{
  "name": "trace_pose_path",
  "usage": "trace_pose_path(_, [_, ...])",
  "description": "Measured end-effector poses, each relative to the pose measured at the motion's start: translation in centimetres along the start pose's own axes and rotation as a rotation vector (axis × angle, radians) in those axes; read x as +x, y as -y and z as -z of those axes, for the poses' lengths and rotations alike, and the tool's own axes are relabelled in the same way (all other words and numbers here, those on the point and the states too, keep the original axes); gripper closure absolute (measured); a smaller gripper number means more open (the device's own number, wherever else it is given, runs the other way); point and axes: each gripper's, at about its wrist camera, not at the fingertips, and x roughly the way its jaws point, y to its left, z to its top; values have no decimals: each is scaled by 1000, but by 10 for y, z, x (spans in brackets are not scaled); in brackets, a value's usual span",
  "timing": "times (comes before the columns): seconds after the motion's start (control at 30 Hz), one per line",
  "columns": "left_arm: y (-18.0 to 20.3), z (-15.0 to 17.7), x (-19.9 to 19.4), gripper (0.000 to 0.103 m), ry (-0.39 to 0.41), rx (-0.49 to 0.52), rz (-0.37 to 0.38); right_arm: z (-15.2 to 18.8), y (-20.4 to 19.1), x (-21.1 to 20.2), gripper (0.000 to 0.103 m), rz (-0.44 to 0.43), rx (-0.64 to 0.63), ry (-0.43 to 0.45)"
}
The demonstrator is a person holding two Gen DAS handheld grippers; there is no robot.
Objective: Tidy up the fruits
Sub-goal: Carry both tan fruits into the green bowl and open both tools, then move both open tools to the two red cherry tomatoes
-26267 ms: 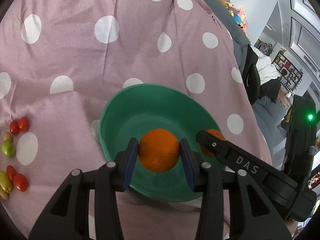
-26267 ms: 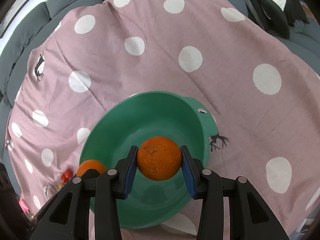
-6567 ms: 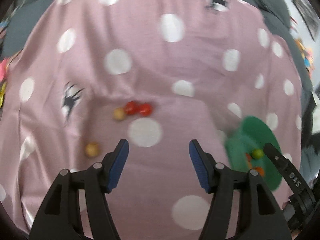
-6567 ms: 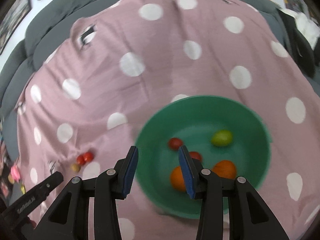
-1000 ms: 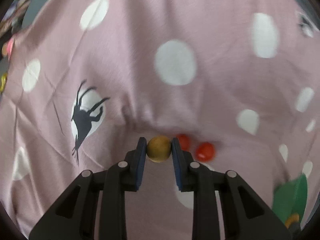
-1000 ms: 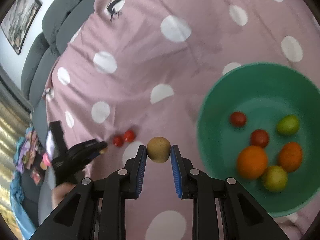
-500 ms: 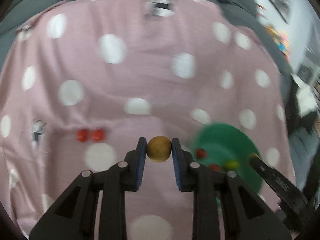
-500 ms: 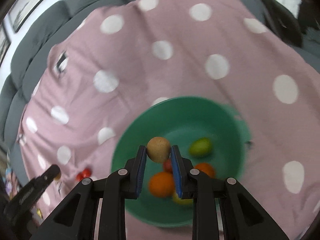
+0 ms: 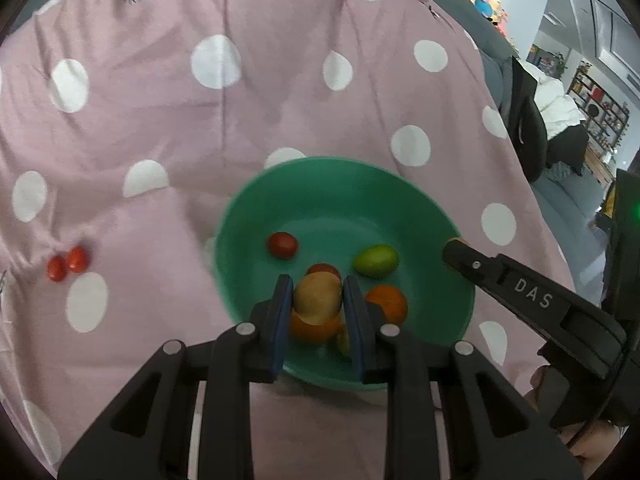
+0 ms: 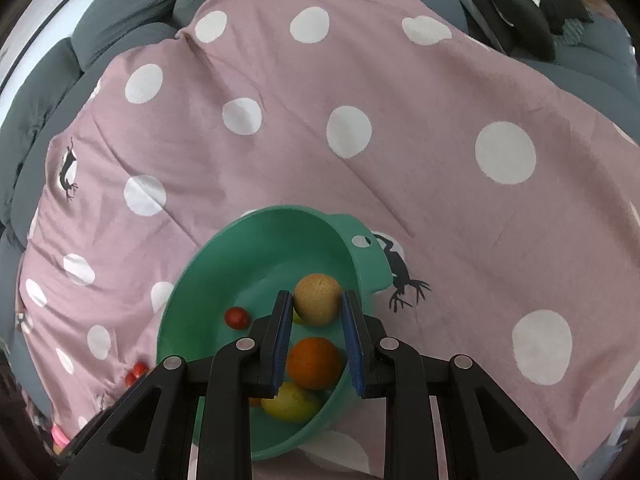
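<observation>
Both grippers, each carrying a small round tan-brown fruit, had arrived over the green plastic bowl (image 9: 256, 216) on the pink polka-dot bedspread (image 9: 160, 120). A second before, the left gripper (image 9: 318, 300) was closing on its fruit far to the left of the bowl beside the two small red tomatoes (image 9: 67, 264), and the right gripper (image 10: 316, 306) hung outside the bowl's left rim; half a second before, both were blurred in transit. Judged from this, the carry was over and only the release remained, after which the two red tomatoes would be the last loose fruit in view.

Left wrist view: the fingers were narrowly parted and closed on the first tan-brown fruit (image 9: 318, 298), held above an orange (image 9: 312, 330) at the near side of the bowl. It alone showed a second orange (image 9: 386, 304), a green oval fruit (image 9: 376, 261), one red tomato (image 9: 282, 245) near the bowl's centre, another (image 9: 323, 270) just behind the held fruit, and the other gripper's finger tip at the bowl's right rim.

Right wrist view: the fingers were likewise closed on the second tan-brown fruit (image 10: 317, 299), over the bowl's right half. It alone showed the bowl's pierced handle tab (image 10: 362, 242), a yellow-green fruit (image 10: 290, 402) against the near wall, and the grey sofa cushions (image 10: 100, 40) beyond the bedspread.
</observation>
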Motion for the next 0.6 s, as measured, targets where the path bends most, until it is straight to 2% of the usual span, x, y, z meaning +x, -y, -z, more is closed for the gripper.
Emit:
trace_pose_path(0.03, [1,0,3,78,-5,-2,-1,0,0,1,78,-3,-1,-6])
trace_pose_path(0.1, [2,-1,4,72,-10,-6,1,1,-1,3,78,-10,-9,-20])
trace_pose_path(0.17, [-2,-2,2,52,-7,-10,3,1,-3,4,77,-7,-23,-27])
trace_pose_path(0.2, [-5,-3,-2,49,2,-21,1,1,-5,4,75,-15,-27,-27])
trace_pose_path(0.27, [-15,-5,-8,49,14,-48,-11,1,-7,5,60,-35,-33,-34])
trace_pose_path(0.37, [-42,-9,-18,47,25,-99,-47,2,-13,3,58,-44,-48,-26])
trace_pose_path(0.47, [-92,-12,-31,47,53,-191,-156,3,-28,1,58,-54,-76,-18])
trace_pose_path(0.6, [-170,-5,-48,45,76,-378,-311,11,-79,4,58,-138,-194,-41])
